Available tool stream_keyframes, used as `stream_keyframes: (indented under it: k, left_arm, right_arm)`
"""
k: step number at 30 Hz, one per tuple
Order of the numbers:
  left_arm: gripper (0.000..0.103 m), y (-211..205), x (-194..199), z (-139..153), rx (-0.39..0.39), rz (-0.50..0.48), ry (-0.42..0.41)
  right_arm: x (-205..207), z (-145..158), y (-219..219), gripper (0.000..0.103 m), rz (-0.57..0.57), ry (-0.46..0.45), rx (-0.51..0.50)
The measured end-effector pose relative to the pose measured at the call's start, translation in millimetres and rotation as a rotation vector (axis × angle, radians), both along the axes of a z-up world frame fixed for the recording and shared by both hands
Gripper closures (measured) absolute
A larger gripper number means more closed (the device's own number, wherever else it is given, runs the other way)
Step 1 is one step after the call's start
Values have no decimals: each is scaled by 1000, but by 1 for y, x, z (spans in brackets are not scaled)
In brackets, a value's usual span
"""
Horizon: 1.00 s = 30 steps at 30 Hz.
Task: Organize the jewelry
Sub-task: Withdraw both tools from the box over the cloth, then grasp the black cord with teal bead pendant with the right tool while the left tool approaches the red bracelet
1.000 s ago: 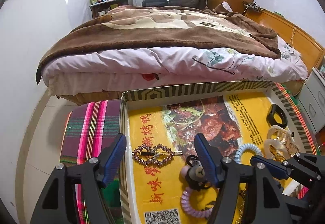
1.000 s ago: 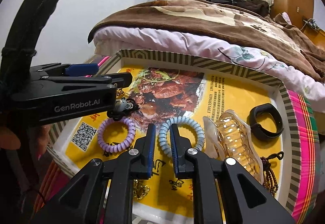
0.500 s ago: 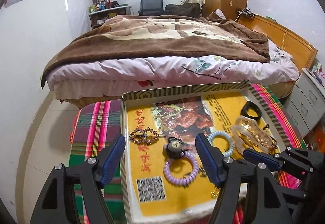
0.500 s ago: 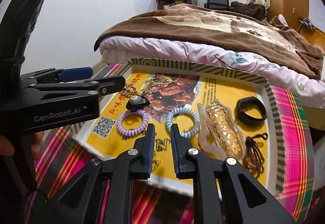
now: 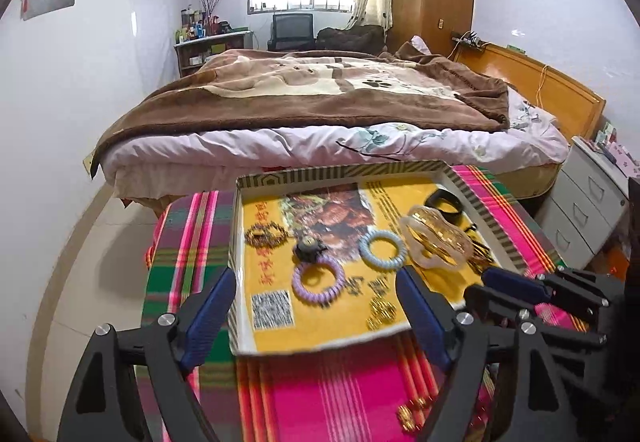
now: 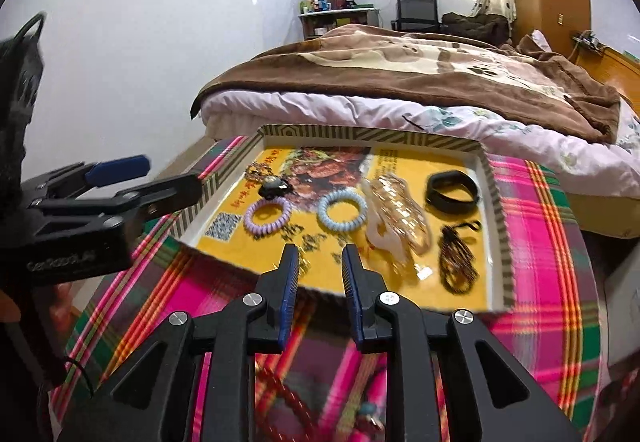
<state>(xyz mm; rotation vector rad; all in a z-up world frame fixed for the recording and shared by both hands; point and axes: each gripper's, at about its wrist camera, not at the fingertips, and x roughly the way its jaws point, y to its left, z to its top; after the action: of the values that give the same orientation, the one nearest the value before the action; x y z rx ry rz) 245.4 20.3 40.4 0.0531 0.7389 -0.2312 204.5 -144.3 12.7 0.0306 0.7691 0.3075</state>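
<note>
Both grippers pull back from the tray [image 5: 340, 173], jaws having just been opening and empty: left gripper [image 5: 316, 316] spread wide, right gripper [image 6: 318, 284] narrowly parted. Beyond them, purple coil band [image 6: 267, 217], blue coil band [image 6: 342, 216] and black bracelet [image 6: 451, 192] lie in the tray, bed [image 5: 320, 113] behind

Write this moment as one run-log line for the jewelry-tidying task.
left claw: open, empty | right claw: slightly open, empty, just been opening | tray: purple coil tie, blue coil tie, black band inside
</note>
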Motion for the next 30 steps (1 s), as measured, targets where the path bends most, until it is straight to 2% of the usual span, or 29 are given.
stream_keyframes:
  k: [6,10,11,14,18,24,30]
  left_arm:
    - [21,-2,-31,-15,-7,-19,27]
    - [21,3,-45,-30,-56,-19,53]
    - [21,4,-47,-34,-64,-15,63]
    - [21,8,-51,-44,-88,-13,86]
    - [21,11,-58,-56,-105,-12,115]
    - [21,13,-66,-69,-107,-12,142]
    - [21,15,-72,-75,-93,-6,159]
  right_arm:
    - [-24,-6,-29,80,-30,10,1]
    - [-34,-18,-46,78,-47,38,-25]
    - [-36,-20,-50,76,-52,44,-26]
    - [-43,-26,-59,62,-61,56,-16]
    - [-51,-36,-64,62,-57,78,-13]
    - [-61,-50,-57,62,16,91,-14]
    - [-63,-59,-40,62,88,90,-64]
